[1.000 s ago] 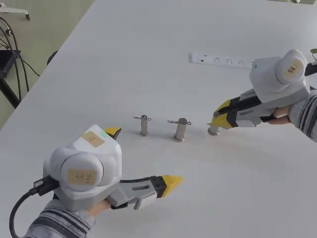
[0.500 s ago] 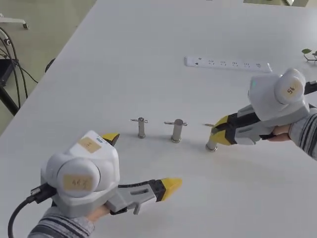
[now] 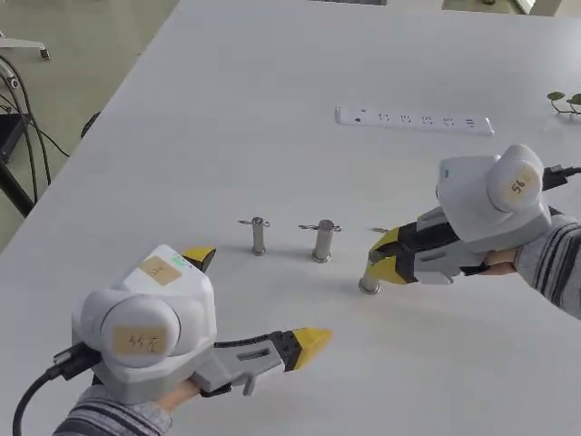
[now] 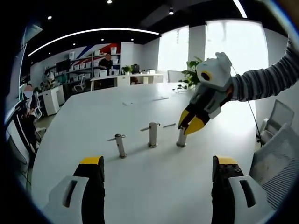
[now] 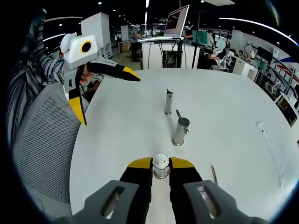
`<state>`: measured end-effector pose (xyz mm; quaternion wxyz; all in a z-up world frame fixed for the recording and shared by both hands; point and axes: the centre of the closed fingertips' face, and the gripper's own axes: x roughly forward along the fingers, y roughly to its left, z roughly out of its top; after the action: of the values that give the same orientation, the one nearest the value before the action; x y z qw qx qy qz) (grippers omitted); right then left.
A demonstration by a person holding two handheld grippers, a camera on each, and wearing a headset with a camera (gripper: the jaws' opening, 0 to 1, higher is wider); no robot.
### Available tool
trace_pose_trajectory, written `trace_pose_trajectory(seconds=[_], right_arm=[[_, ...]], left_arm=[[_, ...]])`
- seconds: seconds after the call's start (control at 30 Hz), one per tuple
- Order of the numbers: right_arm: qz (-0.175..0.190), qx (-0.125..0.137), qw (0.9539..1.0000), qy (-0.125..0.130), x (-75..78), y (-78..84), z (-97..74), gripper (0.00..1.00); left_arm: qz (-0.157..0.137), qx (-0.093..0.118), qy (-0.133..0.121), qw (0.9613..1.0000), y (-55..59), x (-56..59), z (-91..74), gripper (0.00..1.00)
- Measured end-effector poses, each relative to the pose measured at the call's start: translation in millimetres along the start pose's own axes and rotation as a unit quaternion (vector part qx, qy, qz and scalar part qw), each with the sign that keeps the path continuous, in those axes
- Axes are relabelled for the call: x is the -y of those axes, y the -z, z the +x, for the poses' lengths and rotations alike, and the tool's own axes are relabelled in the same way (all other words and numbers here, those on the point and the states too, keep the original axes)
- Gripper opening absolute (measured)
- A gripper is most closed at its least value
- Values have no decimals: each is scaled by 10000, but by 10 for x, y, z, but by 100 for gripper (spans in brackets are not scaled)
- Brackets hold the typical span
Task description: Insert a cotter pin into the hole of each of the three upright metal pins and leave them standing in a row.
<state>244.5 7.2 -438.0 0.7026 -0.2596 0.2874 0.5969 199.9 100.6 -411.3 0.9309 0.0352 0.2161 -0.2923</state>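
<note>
In the head view, the third metal pin is gripped near its top by the right gripper, its base on the table, nearer than the left metal pin and the middle metal pin, each crossed by a cotter pin. In the left gripper view, the left gripper is held wide open and empty. In the right gripper view, a loose cotter pin is seen lying beside the closed jaws.

Wide bare table around pins; power strip well beyond.
</note>
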Motion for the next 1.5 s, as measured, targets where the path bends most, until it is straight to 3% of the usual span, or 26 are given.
trace_pose_trajectory(seconds=[0.33,1.0,1.17,1.5], right_arm=[[-126,-28,9998,-125,-73,-13,77,8],[-47,-31,9999,-134,-92,1,87,9],[-51,-22,10000,-66,-73,5,36,18],[234,9,9997,114,94,62,-196,22]], left_arm=[[-26,18,-10,10000,6,-4,-9,95],[-16,-52,14,10000,20,14,-2,95],[-6,-49,9,10000,10,19,0,95],[-6,-19,-31,10000,-6,22,-7,97]])
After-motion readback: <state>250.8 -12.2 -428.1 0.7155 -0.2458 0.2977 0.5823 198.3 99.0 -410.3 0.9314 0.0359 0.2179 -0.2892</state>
